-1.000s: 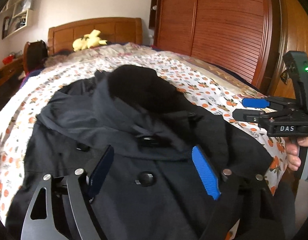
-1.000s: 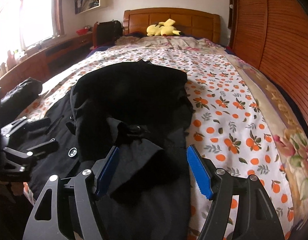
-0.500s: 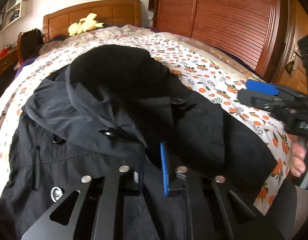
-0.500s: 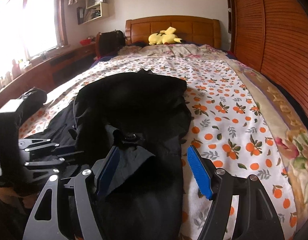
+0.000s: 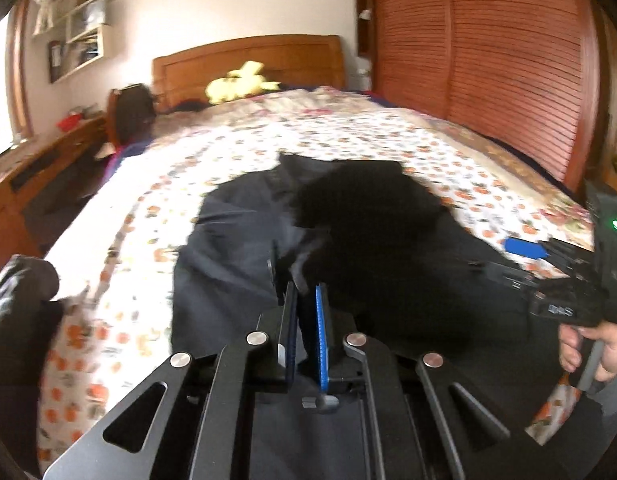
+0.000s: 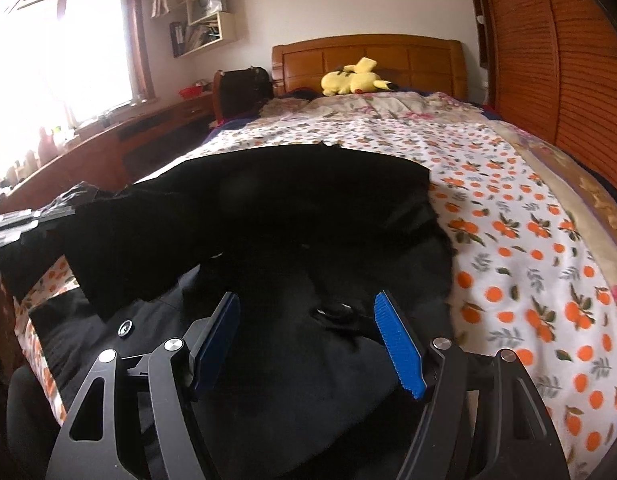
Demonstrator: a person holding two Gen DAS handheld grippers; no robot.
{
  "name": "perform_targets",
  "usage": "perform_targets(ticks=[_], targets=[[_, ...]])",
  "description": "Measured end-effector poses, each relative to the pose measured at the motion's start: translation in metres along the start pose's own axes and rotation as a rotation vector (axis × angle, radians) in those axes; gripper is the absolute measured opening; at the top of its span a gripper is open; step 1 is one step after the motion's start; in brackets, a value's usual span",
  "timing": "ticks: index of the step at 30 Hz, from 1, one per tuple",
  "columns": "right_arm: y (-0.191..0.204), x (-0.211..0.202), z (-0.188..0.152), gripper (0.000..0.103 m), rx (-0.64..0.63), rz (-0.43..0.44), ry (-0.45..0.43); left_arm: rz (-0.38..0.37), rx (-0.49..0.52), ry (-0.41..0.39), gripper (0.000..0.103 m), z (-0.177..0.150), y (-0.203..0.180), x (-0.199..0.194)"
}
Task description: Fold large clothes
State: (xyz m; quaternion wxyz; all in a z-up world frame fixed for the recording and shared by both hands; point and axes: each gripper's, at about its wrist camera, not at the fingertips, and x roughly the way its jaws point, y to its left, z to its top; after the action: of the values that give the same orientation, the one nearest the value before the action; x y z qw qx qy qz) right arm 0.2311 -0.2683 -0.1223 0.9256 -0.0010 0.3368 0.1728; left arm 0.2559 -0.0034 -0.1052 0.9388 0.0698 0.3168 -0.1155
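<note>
A large black coat lies on the bed with the orange-print sheet, partly folded. My left gripper is shut on a fold of the coat's fabric and holds it raised. In the right wrist view the coat fills the middle, with a flap pulled out to the left. My right gripper is open and empty just above the coat near a button. The right gripper also shows at the right edge of the left wrist view.
A yellow plush toy lies by the wooden headboard. A slatted wooden wardrobe stands along the right of the bed. A wooden desk runs under the window on the left. A dark bundle lies at the bed's near left corner.
My left gripper closed on the coat fabric and lifted it back and leftward, pulling a flap out. My right gripper stayed open and moved lower, closer over the coat.
</note>
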Motion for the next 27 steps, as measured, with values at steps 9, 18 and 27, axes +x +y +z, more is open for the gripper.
perform_targets(ticks=[9, 18, 27], targets=[[0.006, 0.011, -0.005, 0.067, -0.036, -0.027, -0.001, 0.168, -0.005, 0.044, 0.016, 0.003, 0.061, 0.011], [0.009, 0.007, 0.001, 0.067, -0.032, -0.024, -0.019, 0.192, -0.04, 0.061, 0.045, -0.019, 0.086, 0.006], [0.023, 0.015, 0.0, 0.067, -0.06, -0.02, -0.005, 0.167, -0.066, 0.145, 0.047, -0.045, 0.092, 0.036]])
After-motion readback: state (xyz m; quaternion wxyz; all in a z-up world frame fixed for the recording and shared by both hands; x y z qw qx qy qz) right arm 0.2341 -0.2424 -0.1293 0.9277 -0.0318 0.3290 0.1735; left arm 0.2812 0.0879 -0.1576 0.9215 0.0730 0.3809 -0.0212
